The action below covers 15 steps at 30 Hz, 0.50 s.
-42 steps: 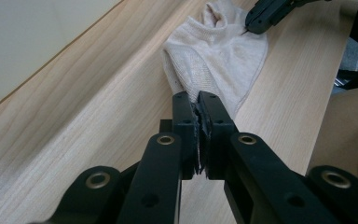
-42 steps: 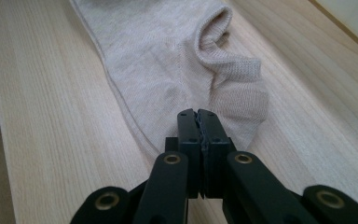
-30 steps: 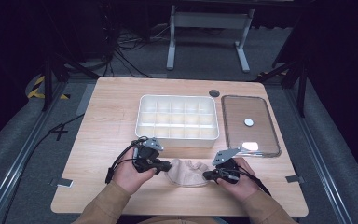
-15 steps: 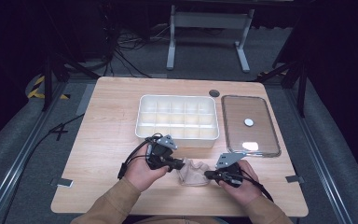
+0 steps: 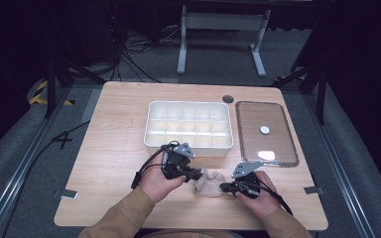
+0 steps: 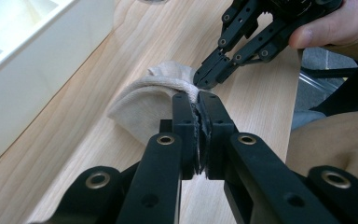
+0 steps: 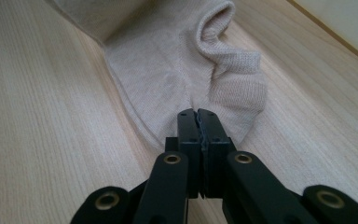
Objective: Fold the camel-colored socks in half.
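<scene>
A beige sock [image 5: 210,181] lies bunched on the wooden table [image 5: 114,148] in front of the white divided box [image 5: 188,126]. My left gripper [image 5: 200,175] comes in from the sock's left and is shut on a fold of the sock [image 6: 144,95]. The left gripper [image 6: 196,99] pinches the ribbed edge between its tips. From the right, my right gripper [image 5: 223,187] is shut on the sock's other end. In the right gripper view the right gripper [image 7: 197,113] clamps the sock [image 7: 177,60] at its lower edge. The right gripper [image 6: 200,80] also shows in the left gripper view, tips on the cloth.
A clear plastic lid [image 5: 265,133] with a white round spot lies right of the box. A small dark disc [image 5: 228,98] sits behind the box. The table's front edge is just below the hands. Bare wood spreads at the left.
The left gripper has moved right toward the right gripper with the sock's end, so the sock has gone from stretched out to bunched. The right gripper has stayed put.
</scene>
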Available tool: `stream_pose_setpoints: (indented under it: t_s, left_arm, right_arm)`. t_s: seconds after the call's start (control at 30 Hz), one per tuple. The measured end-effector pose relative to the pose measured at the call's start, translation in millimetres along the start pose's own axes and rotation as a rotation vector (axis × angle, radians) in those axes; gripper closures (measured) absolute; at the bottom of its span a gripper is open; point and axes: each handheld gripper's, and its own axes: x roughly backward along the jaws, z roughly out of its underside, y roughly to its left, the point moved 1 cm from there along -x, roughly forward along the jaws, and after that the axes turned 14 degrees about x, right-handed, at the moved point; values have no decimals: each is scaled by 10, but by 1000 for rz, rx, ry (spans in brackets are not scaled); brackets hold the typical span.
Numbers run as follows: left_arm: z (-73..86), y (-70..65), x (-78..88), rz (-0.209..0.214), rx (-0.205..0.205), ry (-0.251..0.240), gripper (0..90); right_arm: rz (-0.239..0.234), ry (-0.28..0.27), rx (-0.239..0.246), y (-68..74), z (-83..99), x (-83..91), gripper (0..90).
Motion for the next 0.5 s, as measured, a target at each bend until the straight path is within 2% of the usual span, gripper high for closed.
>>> stream_pose_setpoints:
  t_s: [0.33,0.5]
  left_arm:
    - [-127,-71,-133,26,-8,-8,863]
    - [-180,-76,-228,37,-16,-3,862]
  right_arm:
    - [-23,-58,0,-36,67,-11,893]
    - [-23,-70,-9,-30,85,-9,893]
